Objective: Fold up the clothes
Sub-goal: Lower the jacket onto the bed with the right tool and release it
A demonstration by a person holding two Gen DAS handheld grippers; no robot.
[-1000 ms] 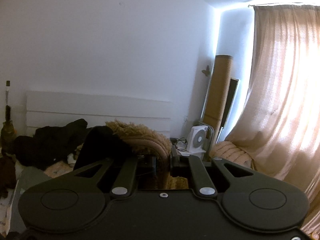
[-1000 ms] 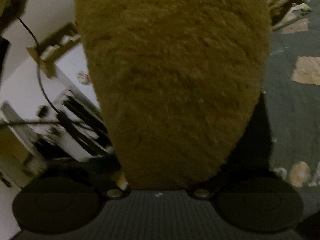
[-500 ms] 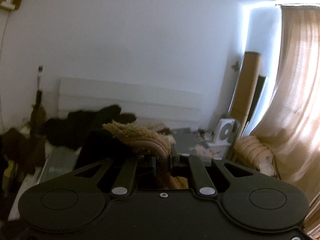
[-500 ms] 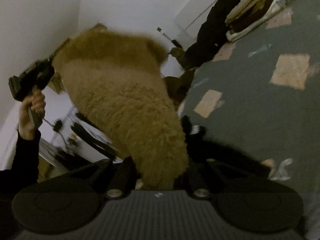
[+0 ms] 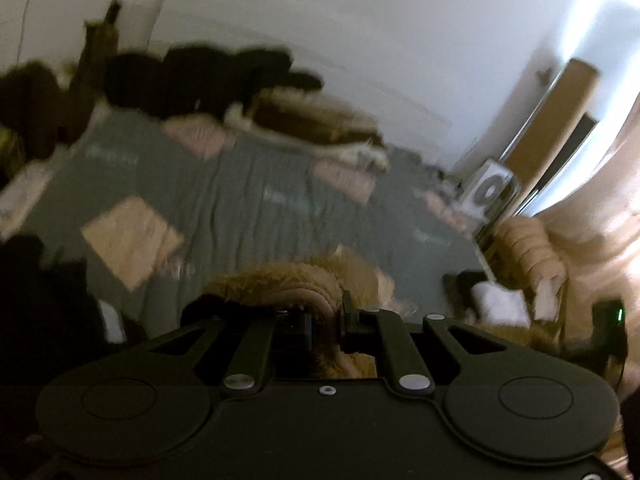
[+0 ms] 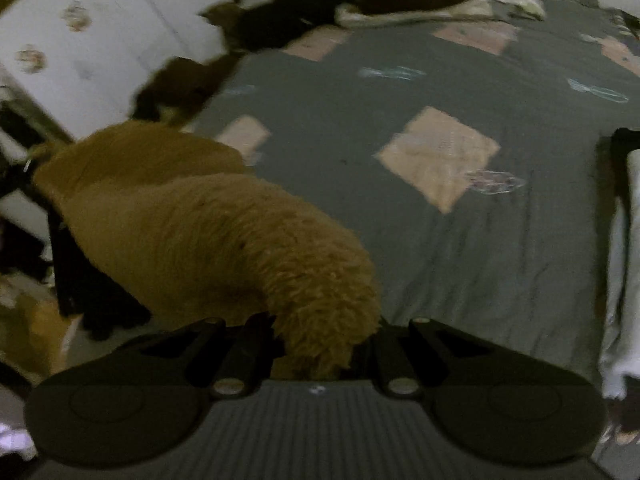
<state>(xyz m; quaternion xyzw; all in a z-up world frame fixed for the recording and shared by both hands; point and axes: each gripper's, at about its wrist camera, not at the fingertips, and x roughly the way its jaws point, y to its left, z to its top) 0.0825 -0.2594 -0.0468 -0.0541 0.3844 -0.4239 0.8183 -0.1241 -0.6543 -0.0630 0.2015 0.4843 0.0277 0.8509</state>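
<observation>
the fuzzy brown garment hangs bunched between both grippers above the near edge of the grey patterned bedspread, not yet spread flat, so no fold appears made and the whole folding sequence is judged outstanding. the right gripper is clamped on one fluffy edge; the left gripper is clamped on another, ribbed lining showing

We see a grey bedspread with tan patches, a white fan beside pale curtains.
</observation>
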